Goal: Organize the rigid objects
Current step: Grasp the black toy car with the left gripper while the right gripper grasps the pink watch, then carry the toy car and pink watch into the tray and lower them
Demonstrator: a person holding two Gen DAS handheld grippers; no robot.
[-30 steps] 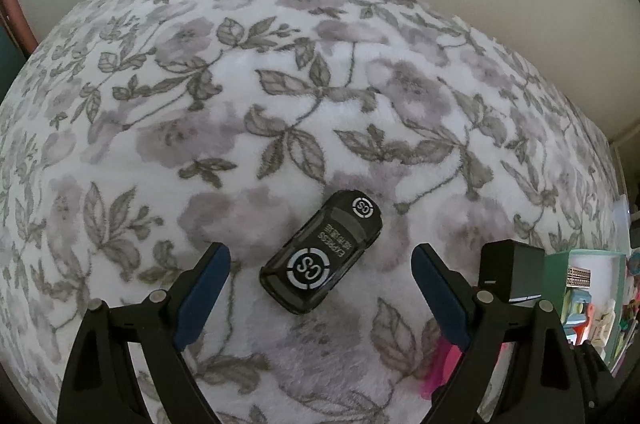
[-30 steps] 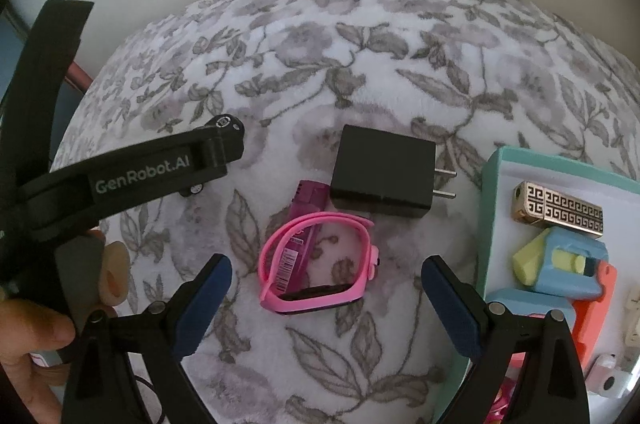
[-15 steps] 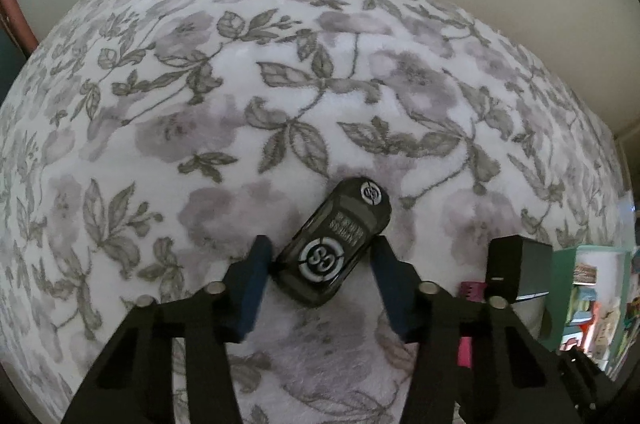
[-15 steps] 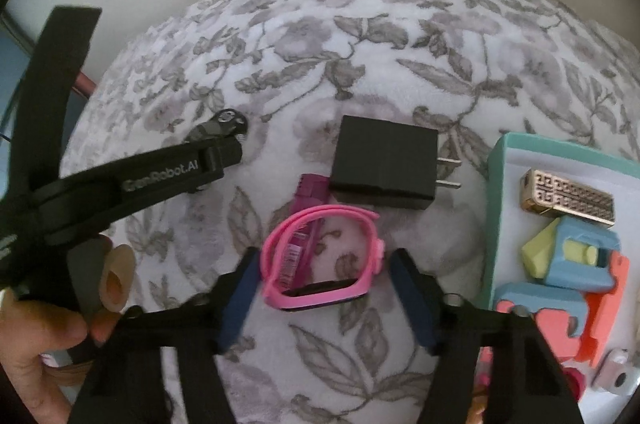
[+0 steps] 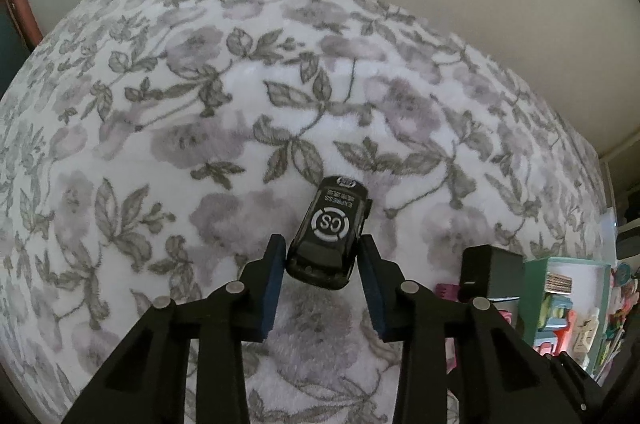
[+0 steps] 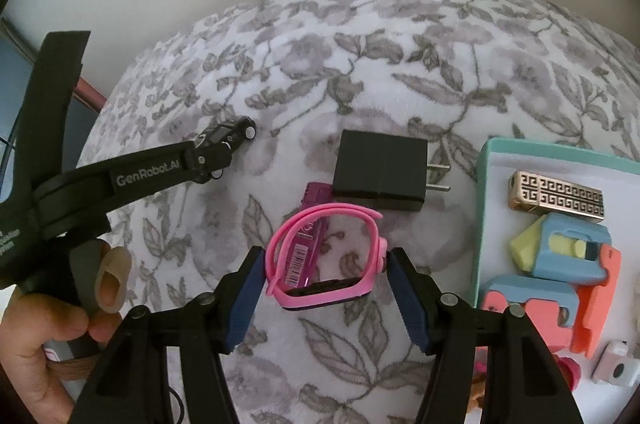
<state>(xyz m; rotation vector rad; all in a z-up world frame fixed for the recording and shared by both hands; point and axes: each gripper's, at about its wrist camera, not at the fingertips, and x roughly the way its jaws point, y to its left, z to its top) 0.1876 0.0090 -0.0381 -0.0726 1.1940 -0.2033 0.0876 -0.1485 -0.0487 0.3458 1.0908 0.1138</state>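
Both sets of jaws have gone from wide apart a second ago to clamped: my left gripper now pinches the black toy car by its sides, and the car looks tipped nose-up off the floral blanket, so I judge the lift has begun. My right gripper has closed against the two sides of the pink watch, whose band loops upward while its face sits low between the pads; whether it has left the blanket I cannot tell. That puts two loose pieces in hand at once, ready, I think, to go toward the teal tray at the blanket's right edge, where a gold patterned block and foam shapes already lie. A black charger and a purple item behind the watch remain on the blanket near the tray's left wall. The purple item is half hidden by the band, so I can't name it; the tray's right side is cut off by the frame, so I can't judge the room left.
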